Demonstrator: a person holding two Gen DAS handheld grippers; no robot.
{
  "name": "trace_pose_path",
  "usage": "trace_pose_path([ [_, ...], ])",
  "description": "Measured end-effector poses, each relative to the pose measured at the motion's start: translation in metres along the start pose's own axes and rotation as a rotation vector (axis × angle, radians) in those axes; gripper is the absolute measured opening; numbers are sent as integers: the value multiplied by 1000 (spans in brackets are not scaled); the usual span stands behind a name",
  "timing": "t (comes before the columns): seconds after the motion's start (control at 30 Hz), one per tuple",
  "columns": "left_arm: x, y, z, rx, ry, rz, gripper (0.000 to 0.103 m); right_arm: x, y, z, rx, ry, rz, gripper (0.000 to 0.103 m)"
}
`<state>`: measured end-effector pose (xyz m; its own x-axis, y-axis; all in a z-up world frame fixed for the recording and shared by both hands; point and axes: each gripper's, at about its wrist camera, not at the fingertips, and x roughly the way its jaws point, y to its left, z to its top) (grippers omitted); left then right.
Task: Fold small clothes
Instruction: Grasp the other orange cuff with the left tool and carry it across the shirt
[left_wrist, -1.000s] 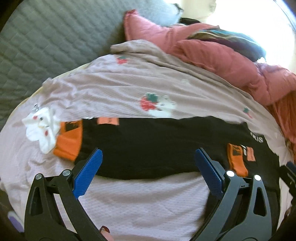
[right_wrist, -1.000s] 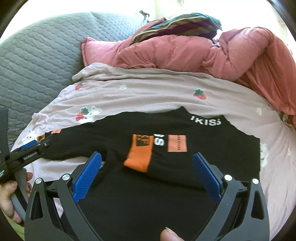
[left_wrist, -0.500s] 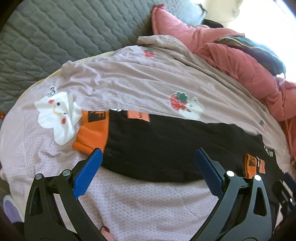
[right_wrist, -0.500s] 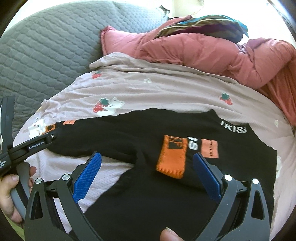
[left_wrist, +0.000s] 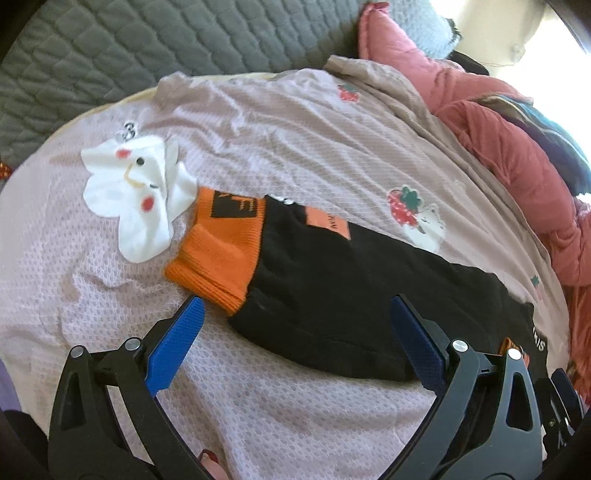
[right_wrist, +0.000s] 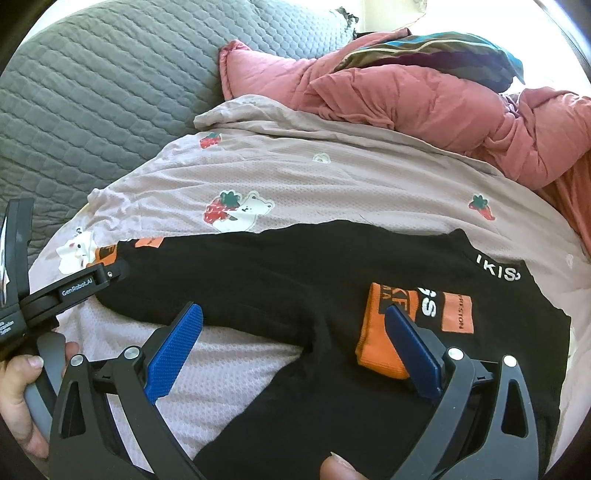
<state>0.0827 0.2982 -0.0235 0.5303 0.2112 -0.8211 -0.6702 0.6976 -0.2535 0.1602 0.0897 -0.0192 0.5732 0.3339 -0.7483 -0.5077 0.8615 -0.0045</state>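
We have a black top (right_wrist: 295, 280) spread flat on the pink sheet (right_wrist: 332, 184), filling the middle and lower right of the right view. One sleeve is already folded across the body, its orange cuff (right_wrist: 380, 332) lying at centre right. The other sleeve runs out straight toward the left, and in the left view its orange cuff (left_wrist: 218, 254) sits at centre left, just beside a small white sock (left_wrist: 136, 195) in the upper left.

Our left gripper (left_wrist: 295, 343) hangs over that sleeve with its jaws wide and nothing between them. Our right gripper (right_wrist: 295, 343) is likewise wide apart and empty above the body.

The step in hand looks to be folding in the outstretched sleeve. We should take it near the cuff, catch both layers, avoid pinching the sheet or sock, and carry it low across the chest to match the first sleeve.
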Motion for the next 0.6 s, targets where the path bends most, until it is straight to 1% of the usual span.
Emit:
trace_pose_path([
  [0.1, 8, 5, 3, -33, 6, -11, 93, 7, 2, 2, -3, 4, -3, 98],
  [0.17, 12, 8, 5, -58, 1, -25, 91, 10, 3, 2, 5, 4, 4, 98],
  [0.2, 13, 9, 6, -63, 0, -25, 84, 12, 2, 1, 9, 5, 7, 98],
  [0.23, 16, 10, 8, -67, 0, -15, 74, 14, 2, 0, 16, 5, 11, 98],
  [0.27, 18, 10, 9, -68, 0, -3, 68, 16, 1, -1, 21, 7, 11, 98],
  [0.3, 21, 10, 10, -67, -1, 12, 58, 17, 0, -2, 24, 11, 11, 98],
  [0.33, 24, 9, 11, -67, 0, 22, 51, 20, -2, -4, 31, 19, 10, 98],
  [0.37, 26, 9, 13, -69, 0, 18, 48, 21, -3, -5, 36, 22, 11, 98],
  [0.43, 25, 5, 14, -59, -12, 20, 27, 22, -8, -8, 50, 28, 8, 98],
  [0.47, 23, 4, 15, -53, -23, 18, 21, 22, -10, -9, 58, 29, 6, 98],
  [0.5, 19, 2, 16, -50, -38, -3, 9, 21, -13, -10, 66, 29, 6, 98],
  [0.53, 13, 1, 18, -52, -57, -43, 9, 20, -17, -11, 78, 26, 5, 98],
  [0.6, 1, -3, 20, -45, -104, -96, 9, 16, -26, -14, 103, 17, 3, 98],
])
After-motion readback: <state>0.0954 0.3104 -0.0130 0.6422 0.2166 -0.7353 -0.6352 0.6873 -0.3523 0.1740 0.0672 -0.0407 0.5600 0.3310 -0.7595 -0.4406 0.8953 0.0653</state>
